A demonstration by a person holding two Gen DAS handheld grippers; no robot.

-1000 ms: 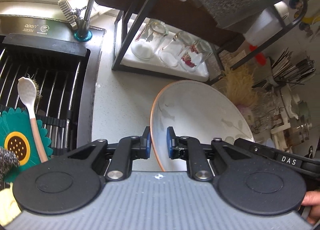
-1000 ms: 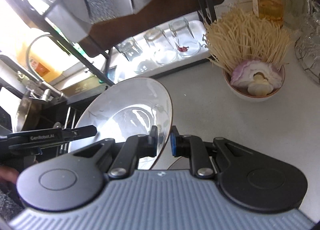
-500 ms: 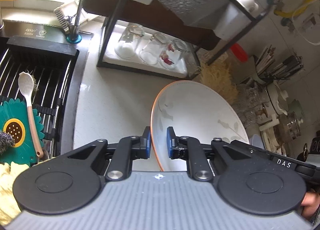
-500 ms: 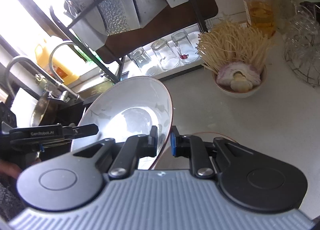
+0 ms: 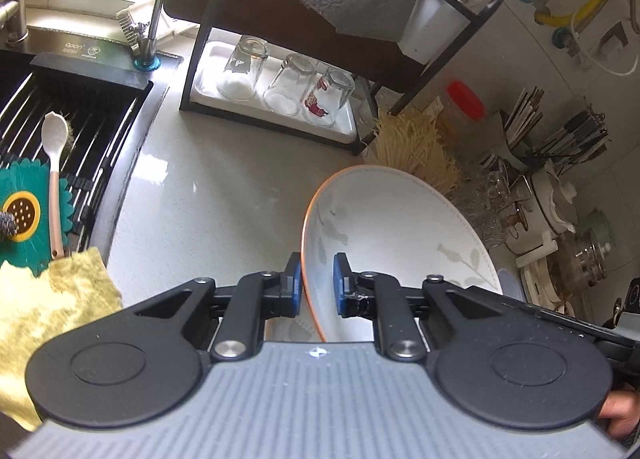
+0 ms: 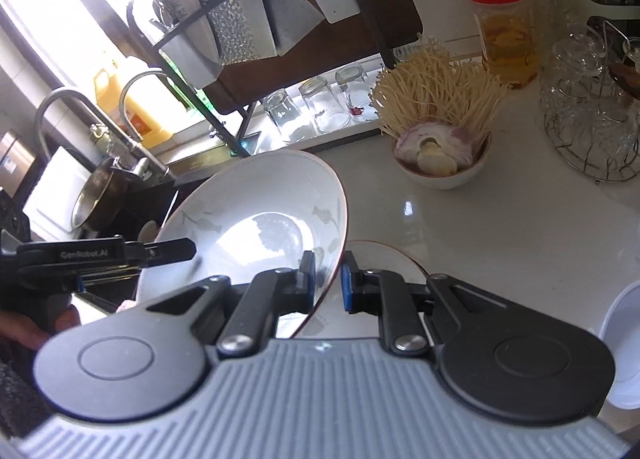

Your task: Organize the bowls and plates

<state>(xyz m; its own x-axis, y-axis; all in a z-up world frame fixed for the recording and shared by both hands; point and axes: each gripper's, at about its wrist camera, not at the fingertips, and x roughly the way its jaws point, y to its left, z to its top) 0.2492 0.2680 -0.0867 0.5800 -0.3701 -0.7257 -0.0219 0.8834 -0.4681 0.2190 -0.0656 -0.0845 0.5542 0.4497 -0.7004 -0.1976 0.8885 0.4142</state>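
A white bowl (image 5: pixel 392 235) with an orange rim and grey leaf pattern hangs tilted above the counter, held from both sides. My left gripper (image 5: pixel 316 283) is shut on its near left rim. On the opposite edge of that bowl (image 6: pixel 256 219), my right gripper (image 6: pixel 328 279) is shut as well. The left gripper (image 6: pixel 100 259) shows at the far left of the right wrist view, with a hand behind it. Under the bowl a second white plate (image 6: pixel 384 259) with a brown rim lies on the counter, mostly hidden.
A black rack (image 5: pixel 280 99) holds three upturned glasses (image 5: pixel 288 83). The sink (image 5: pixel 60 131) at the left has a spoon, a green mat and a yellow cloth (image 5: pixel 52 299). A bowl of mushrooms (image 6: pixel 440 139), a red-lidded jar (image 6: pixel 504 31), a wire basket of glassware (image 6: pixel 588 111) and a white container (image 6: pixel 624 339) stand at the right.
Both grippers have drawn back and up from the rack with the bowl between them. More of the counter shows now, and the plate under the bowl has come into view.
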